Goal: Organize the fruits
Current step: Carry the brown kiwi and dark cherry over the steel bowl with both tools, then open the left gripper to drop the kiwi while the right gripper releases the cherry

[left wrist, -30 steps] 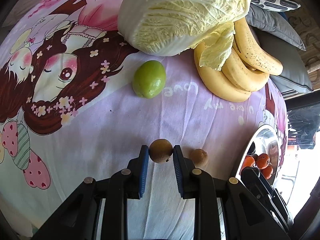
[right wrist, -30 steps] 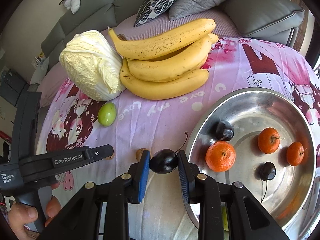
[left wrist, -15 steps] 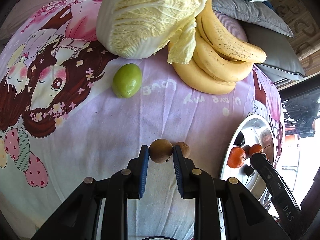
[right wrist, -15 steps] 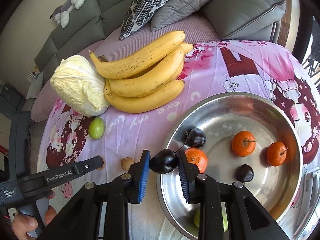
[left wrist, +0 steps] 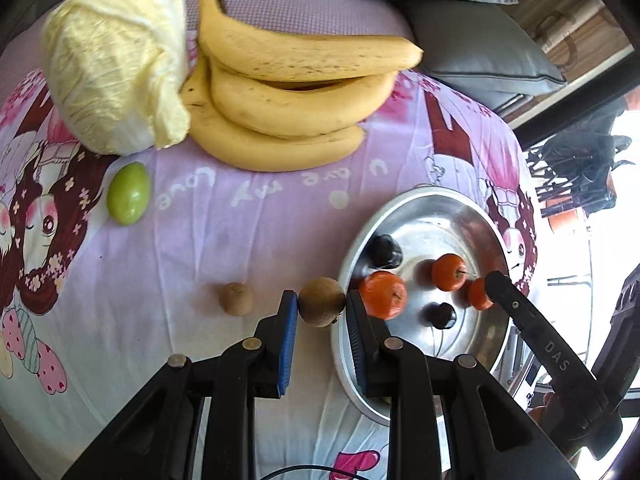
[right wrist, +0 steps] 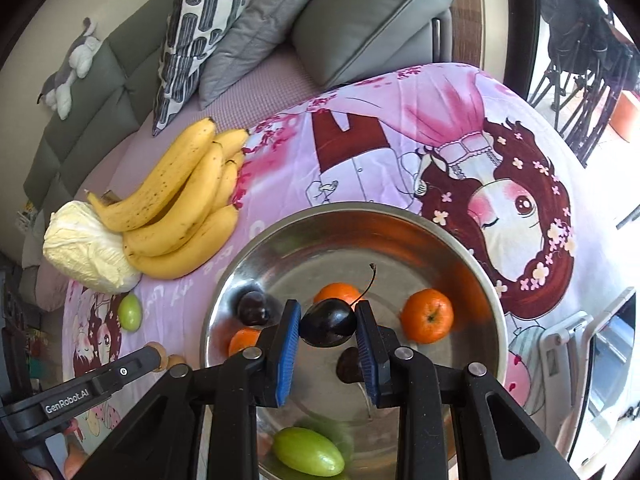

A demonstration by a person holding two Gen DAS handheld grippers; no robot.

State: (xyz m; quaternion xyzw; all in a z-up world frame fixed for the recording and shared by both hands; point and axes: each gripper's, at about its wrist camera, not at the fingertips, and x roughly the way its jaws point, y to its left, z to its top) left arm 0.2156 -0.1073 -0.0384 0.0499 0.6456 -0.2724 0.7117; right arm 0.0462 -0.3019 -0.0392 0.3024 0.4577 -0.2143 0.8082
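Observation:
My left gripper [left wrist: 321, 307] is shut on a round brown fruit [left wrist: 322, 301], held just left of the steel bowl's rim [left wrist: 348, 264]. A second brown fruit [left wrist: 236, 298] lies on the cloth to its left. My right gripper [right wrist: 328, 322] is shut on a dark cherry [right wrist: 329, 322] with a long stem, above the inside of the steel bowl [right wrist: 476, 264]. In the bowl lie oranges [right wrist: 427, 314], another dark cherry [right wrist: 253, 308] and a green fruit [right wrist: 309, 451]. A green fruit [left wrist: 128, 193] rests on the cloth near the cabbage.
A bunch of bananas [left wrist: 288, 100] and a pale cabbage [left wrist: 116, 56] lie at the back of the pink printed cloth [left wrist: 240, 240]. Grey sofa cushions [right wrist: 372, 12] stand behind. The other gripper's arm [right wrist: 80, 388] crosses the lower left of the right wrist view.
Both grippers have carried their fruit to the right toward the bowl. The right one now hangs over the bowl's inside, the left one has reached its rim.

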